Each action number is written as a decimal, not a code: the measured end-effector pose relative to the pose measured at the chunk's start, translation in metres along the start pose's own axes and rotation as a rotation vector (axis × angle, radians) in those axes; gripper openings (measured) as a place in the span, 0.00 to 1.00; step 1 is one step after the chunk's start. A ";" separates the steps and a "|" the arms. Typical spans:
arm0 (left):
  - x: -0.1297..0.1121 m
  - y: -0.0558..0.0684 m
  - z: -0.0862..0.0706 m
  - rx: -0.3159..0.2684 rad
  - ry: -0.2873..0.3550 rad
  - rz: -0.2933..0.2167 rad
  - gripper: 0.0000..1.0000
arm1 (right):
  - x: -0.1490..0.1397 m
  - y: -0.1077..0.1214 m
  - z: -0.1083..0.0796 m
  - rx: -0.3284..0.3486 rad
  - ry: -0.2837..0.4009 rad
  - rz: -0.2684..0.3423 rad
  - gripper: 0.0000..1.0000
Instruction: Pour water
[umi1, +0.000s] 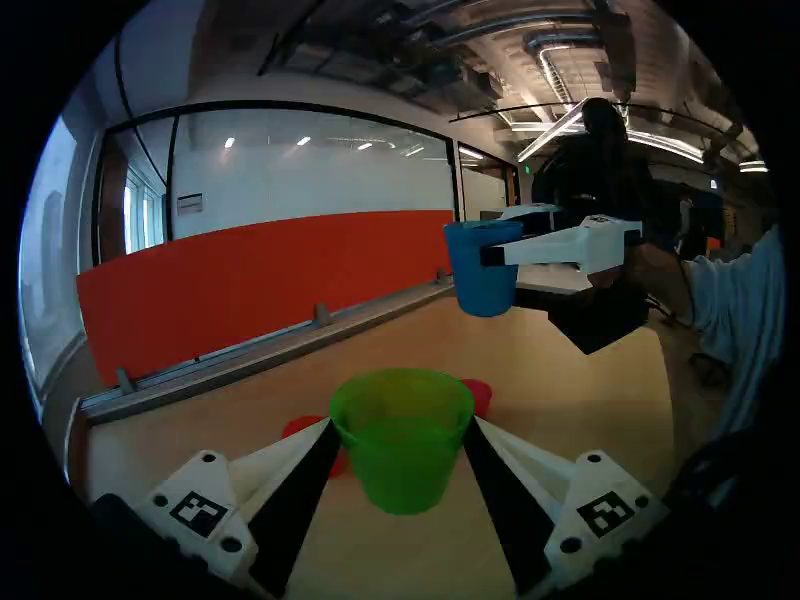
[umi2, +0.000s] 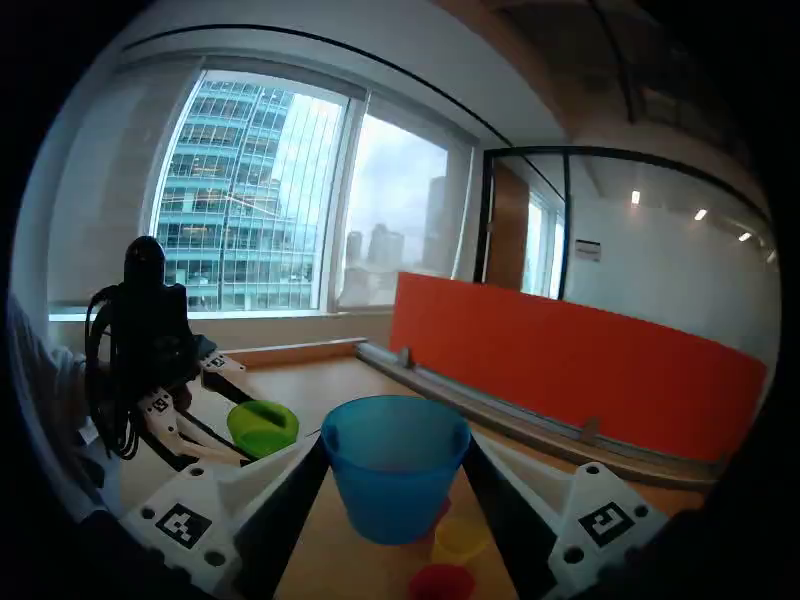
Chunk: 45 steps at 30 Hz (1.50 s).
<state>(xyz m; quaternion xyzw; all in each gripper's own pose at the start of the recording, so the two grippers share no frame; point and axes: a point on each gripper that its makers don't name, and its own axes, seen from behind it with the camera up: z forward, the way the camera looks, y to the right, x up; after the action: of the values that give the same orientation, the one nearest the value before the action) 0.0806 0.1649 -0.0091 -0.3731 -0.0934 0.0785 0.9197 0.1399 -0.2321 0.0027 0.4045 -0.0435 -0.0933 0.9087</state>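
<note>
Blue cup clamped upright in right gripper, green cup clamped in left gripper; pour not yet begun, next likely tilting blue over green.

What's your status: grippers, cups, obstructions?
Left gripper shut on green cup, upright. Right gripper shut on blue cup, upright, not pouring yet. Yellow cup and red cup on table below.

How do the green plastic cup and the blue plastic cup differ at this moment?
The green plastic cup sits in the left hand-held gripper; the blue plastic cup in the right hand-held gripper. The green cup is held low; the blue cup higher over the wooden table. Both are upright, tapered and clamped.
</note>
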 end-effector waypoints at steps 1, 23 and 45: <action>-0.003 0.000 0.001 -0.001 -0.009 0.001 0.85 | -0.003 -0.001 0.001 0.004 -0.005 -0.003 0.92; -0.059 -0.006 0.013 -0.020 -0.189 0.003 0.85 | -0.091 -0.029 0.019 0.121 -0.183 0.009 0.93; -0.104 -0.005 0.023 -0.061 -0.324 -0.014 0.85 | -0.170 -0.045 0.029 0.201 -0.365 -0.012 0.93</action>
<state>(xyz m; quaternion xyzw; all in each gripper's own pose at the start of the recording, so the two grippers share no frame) -0.0249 0.1545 -0.0014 -0.3826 -0.2457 0.1283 0.8813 -0.0367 -0.2479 -0.0115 0.4696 -0.2143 -0.1656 0.8403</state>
